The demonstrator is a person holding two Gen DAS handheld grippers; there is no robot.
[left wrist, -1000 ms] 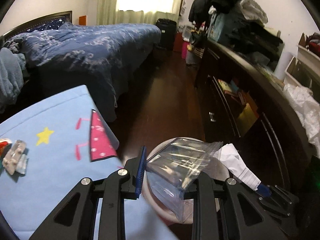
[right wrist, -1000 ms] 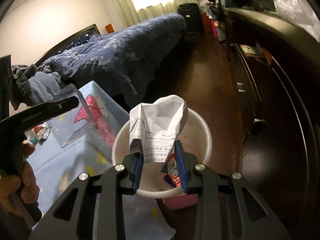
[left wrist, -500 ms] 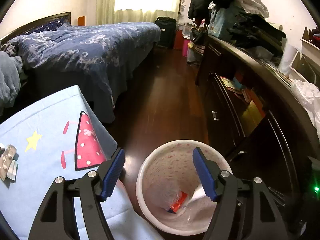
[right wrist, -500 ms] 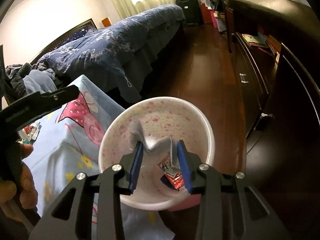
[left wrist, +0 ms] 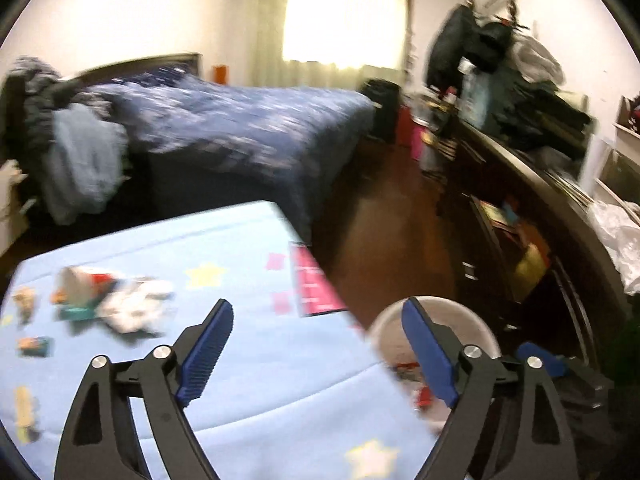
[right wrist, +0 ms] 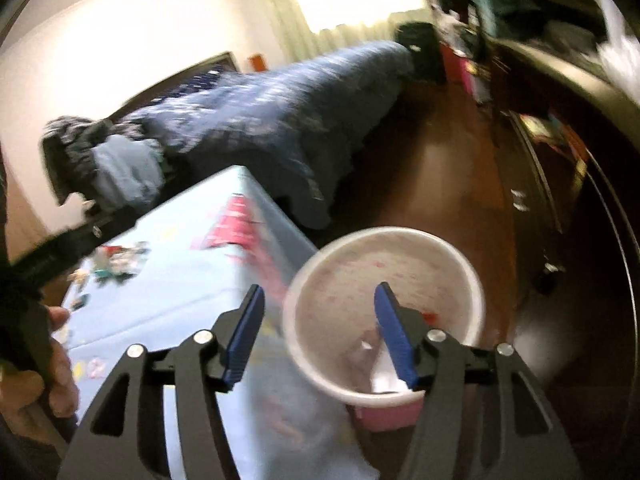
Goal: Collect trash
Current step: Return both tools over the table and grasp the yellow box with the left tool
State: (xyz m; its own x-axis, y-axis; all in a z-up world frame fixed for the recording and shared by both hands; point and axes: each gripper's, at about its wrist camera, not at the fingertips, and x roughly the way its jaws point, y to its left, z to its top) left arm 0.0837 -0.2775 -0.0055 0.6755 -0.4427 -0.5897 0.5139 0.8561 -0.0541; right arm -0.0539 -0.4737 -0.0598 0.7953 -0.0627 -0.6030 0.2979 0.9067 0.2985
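A white, pink-speckled trash bin point(right wrist: 384, 312) stands on the floor beside the light blue table point(right wrist: 180, 288); white paper point(right wrist: 384, 372) and a red wrapper lie inside it. The bin also shows in the left wrist view point(left wrist: 436, 332). My right gripper point(right wrist: 320, 332) is open and empty, over the bin's left rim. My left gripper point(left wrist: 316, 344) is open and empty above the table's right edge. Several blurred wrappers and scraps point(left wrist: 108, 304) lie on the left of the table point(left wrist: 260, 360); they also show in the right wrist view point(right wrist: 116, 264).
A bed with a dark blue quilt point(left wrist: 240, 132) stands beyond the table. A dark dresser point(left wrist: 532, 216) piled with clothes runs along the right wall. Brown wooden floor point(left wrist: 384, 240) lies between them. The person's left hand point(right wrist: 44, 376) shows at the lower left.
Both grippers opened and dropped the clear plastic bag and the paper into the bin. Both views have swung left toward the table, and the right gripper has opened wider.
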